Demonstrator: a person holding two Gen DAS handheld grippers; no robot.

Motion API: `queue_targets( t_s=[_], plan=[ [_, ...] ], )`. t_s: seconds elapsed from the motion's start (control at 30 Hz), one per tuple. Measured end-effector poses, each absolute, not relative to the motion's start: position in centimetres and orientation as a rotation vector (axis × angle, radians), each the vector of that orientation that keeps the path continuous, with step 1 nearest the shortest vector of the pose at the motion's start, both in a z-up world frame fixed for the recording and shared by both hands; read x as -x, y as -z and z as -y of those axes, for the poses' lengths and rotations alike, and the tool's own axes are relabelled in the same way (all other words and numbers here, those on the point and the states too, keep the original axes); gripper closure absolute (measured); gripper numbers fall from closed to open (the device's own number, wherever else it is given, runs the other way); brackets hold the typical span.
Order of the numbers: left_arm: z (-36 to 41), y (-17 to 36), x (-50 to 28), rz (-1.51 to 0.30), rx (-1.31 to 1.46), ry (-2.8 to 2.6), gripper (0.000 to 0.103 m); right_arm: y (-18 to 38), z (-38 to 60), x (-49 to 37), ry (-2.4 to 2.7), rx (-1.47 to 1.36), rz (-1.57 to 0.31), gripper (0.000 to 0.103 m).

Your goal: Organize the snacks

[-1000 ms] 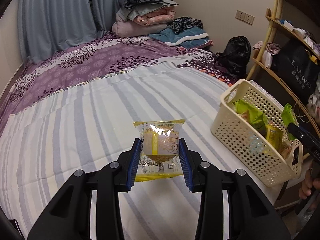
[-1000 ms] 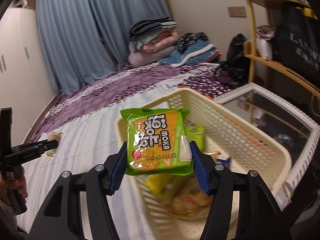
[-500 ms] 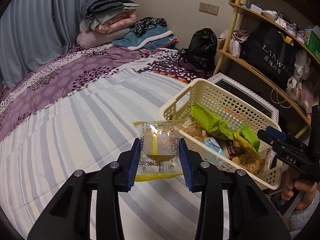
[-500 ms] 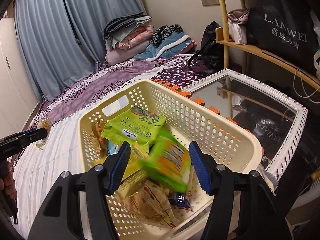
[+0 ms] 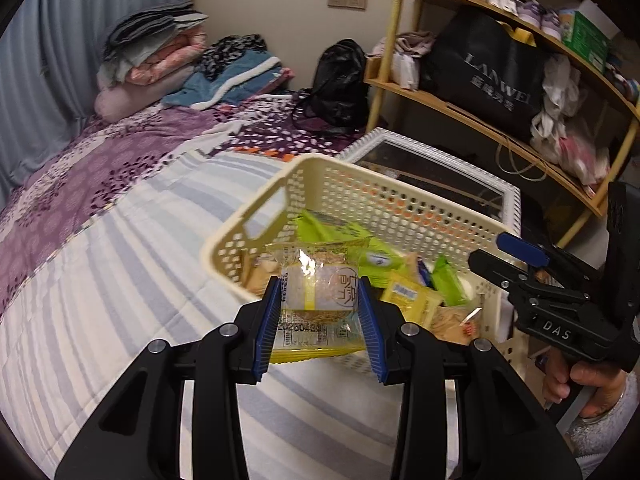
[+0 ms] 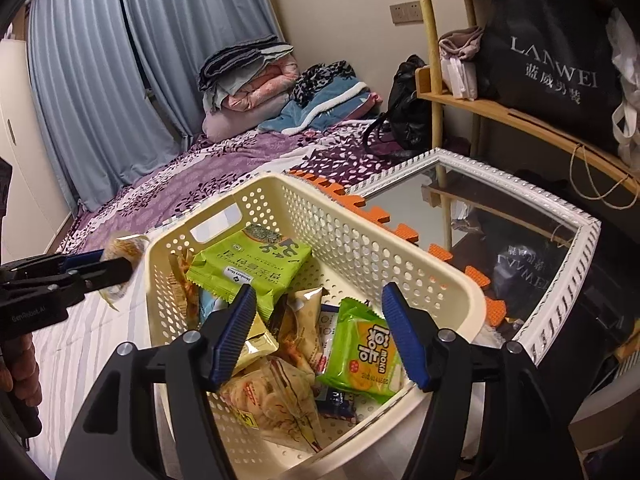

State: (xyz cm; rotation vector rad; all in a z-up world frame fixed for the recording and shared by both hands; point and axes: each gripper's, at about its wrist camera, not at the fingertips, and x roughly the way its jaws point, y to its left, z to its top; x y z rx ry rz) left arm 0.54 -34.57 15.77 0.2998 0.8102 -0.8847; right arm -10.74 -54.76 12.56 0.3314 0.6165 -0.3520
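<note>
My left gripper (image 5: 320,320) is shut on a clear and yellow pastry packet (image 5: 316,288), held just over the near rim of the cream perforated basket (image 5: 320,176). The basket holds several snack packets. My right gripper (image 6: 316,332) hovers above the basket (image 6: 440,280) with its jaws opening and nothing pressed between the pads. A green and orange cracker packet (image 6: 364,360) lies in the basket below it. The left gripper (image 6: 104,264) with the pastry packet (image 6: 124,246) shows at the basket's left side. The right gripper (image 5: 504,258) shows at the basket's right.
The basket stands on a bed with a striped sheet (image 5: 120,280). A white-framed mirror (image 6: 560,216) lies beside it, with orange foam pieces (image 6: 476,276) along the edge. A wooden shelf with a black bag (image 6: 552,64) stands at the right. Folded blankets (image 5: 160,60) are piled at the far end.
The right gripper has let go of the green packet, which dropped into the basket, and its jaws have widened. The left gripper has carried the pastry packet across the bed to the basket.
</note>
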Motion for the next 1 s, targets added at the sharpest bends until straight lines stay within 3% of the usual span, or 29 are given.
queue_targets(
  t_s=[0.43, 0.5, 0.57, 0.8, 1.0],
  plan=[
    [40.1, -13.7, 2.2, -0.846, -0.361, 1.016, 0.061, -12.5, 55.6, 12.3, 0.397, -0.339, -0.606, 0.037],
    [40.2, -13.8, 2.3, -0.839, -0.360, 1.008, 0.037, -12.5, 55.8, 12.4, 0.399, -0.342, -0.606, 0.037],
    [40.1, -14.0, 2.5, -0.817, -0.363, 0.992, 0.027, -12.5, 55.6, 12.4, 0.402, -0.344, -0.605, 0.037],
    [39.9, -14.7, 2.9, -0.755, -0.411, 0.926, 0.010, -12.8, 55.3, 12.6, 0.413, -0.338, -0.599, 0.031],
    [39.3, -15.5, 2.8, -0.708, -0.434, 0.864, 0.003, -13.0, 55.2, 13.0, 0.433, -0.339, -0.600, 0.021]
  ],
)
